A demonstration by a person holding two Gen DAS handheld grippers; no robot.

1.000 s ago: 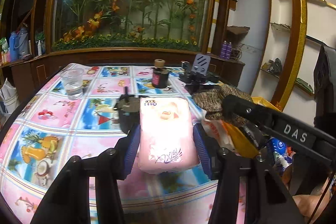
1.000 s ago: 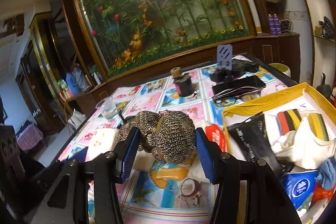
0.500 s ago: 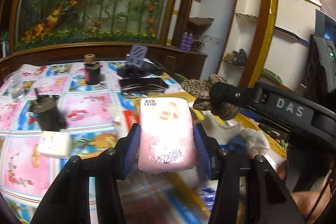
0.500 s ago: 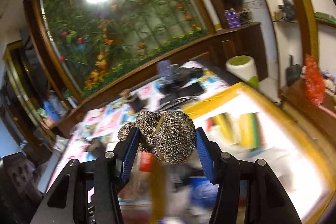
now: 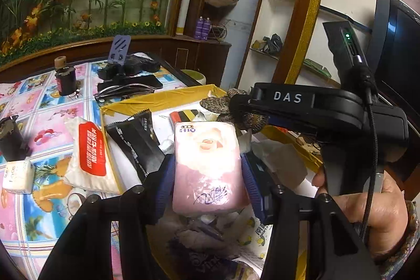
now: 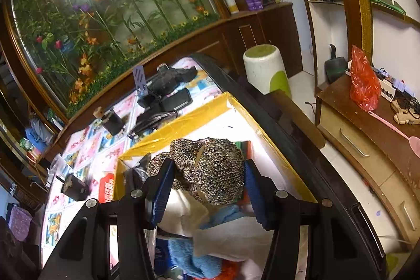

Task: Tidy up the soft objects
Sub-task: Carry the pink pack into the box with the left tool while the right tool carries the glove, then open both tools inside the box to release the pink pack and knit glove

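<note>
Left gripper (image 5: 207,184) fingers clamp glossy pink tissue pack (image 5: 208,169); right gripper (image 6: 207,183) fingers clamp knitted speckled bundle (image 6: 210,169).

A dark bottle with a cork-coloured cap (image 5: 65,78) is standing upright on the counter (image 5: 39,106), which is wearing a cartoon-print cloth; a black phone (image 5: 131,83) is lying flat near it, with a purple slotted stand (image 5: 119,50) rising just behind. Behind the counter, the flower-and-bamboo glass panel (image 6: 105,17) is catching a bright lamp glare. A white-and-green stool (image 6: 265,68) is sitting on the floor past the counter edge, and a red plastic bag (image 6: 363,80) is resting on the wooden cabinet (image 6: 367,127), with a pink swatter (image 6: 393,131) lying nearby.
</note>
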